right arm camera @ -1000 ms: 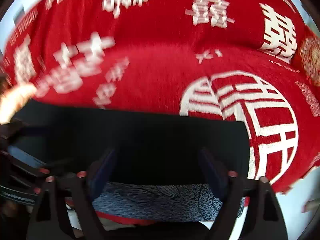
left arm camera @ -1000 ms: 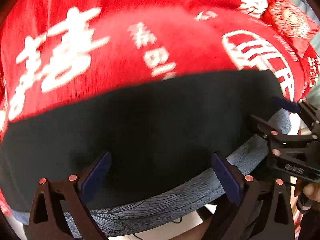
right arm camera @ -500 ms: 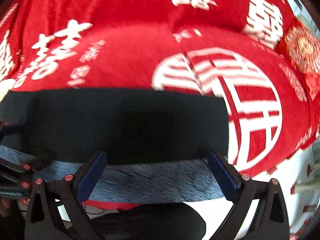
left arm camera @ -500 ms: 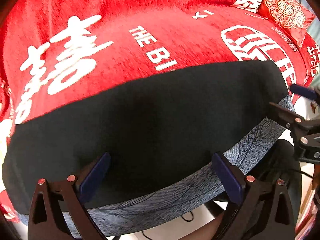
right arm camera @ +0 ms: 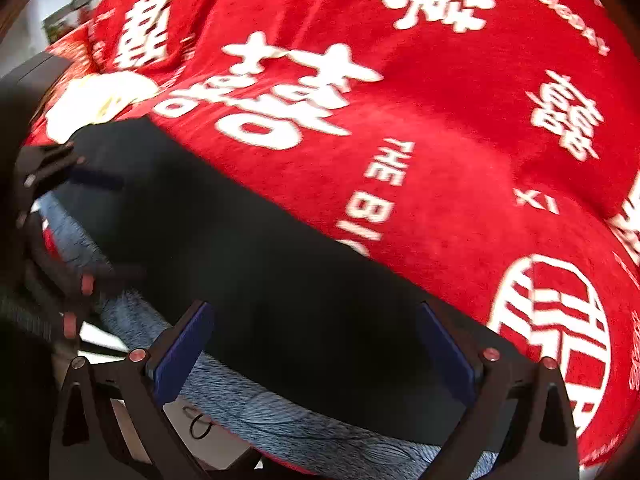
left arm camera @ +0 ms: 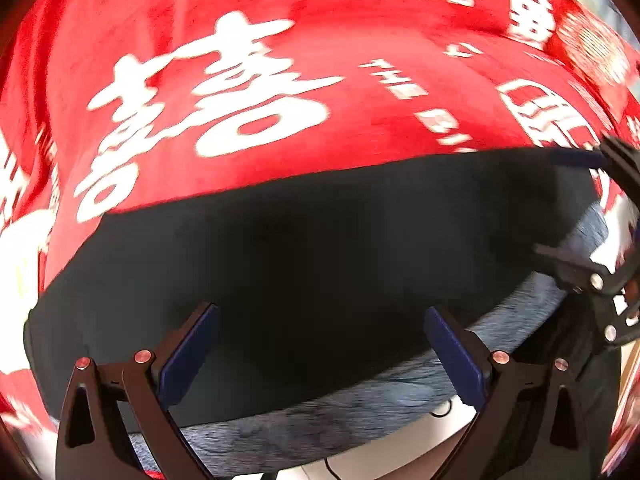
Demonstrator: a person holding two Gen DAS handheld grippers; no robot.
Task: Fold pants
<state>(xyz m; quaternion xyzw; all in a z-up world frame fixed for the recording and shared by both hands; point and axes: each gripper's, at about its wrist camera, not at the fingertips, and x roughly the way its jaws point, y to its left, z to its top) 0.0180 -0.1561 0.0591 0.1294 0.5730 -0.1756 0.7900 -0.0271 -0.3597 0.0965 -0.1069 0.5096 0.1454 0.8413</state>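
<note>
Black pants (left arm camera: 304,248) lie folded flat along the near edge of a bed, over a red blanket (left arm camera: 280,40) with white characters. In the right wrist view the pants (right arm camera: 280,292) run from left to lower right. My left gripper (left arm camera: 320,352) is open and empty, its blue pads (left arm camera: 188,352) hovering over the pants' near edge. My right gripper (right arm camera: 316,352) is open and empty over the pants too. The right gripper shows at the right edge of the left wrist view (left arm camera: 600,240); the left gripper shows at the left edge of the right wrist view (right arm camera: 76,220).
A blue-grey patterned sheet (left arm camera: 320,420) borders the bed's near edge below the pants, also in the right wrist view (right arm camera: 280,420). White floor with a cable (right arm camera: 200,424) lies beneath. A red patterned pillow (left arm camera: 592,48) sits at the far right.
Both views have shifted: the right camera swung left so the round white emblem moved to the right. Both grippers stay open over the pants; the pants lie as before.
</note>
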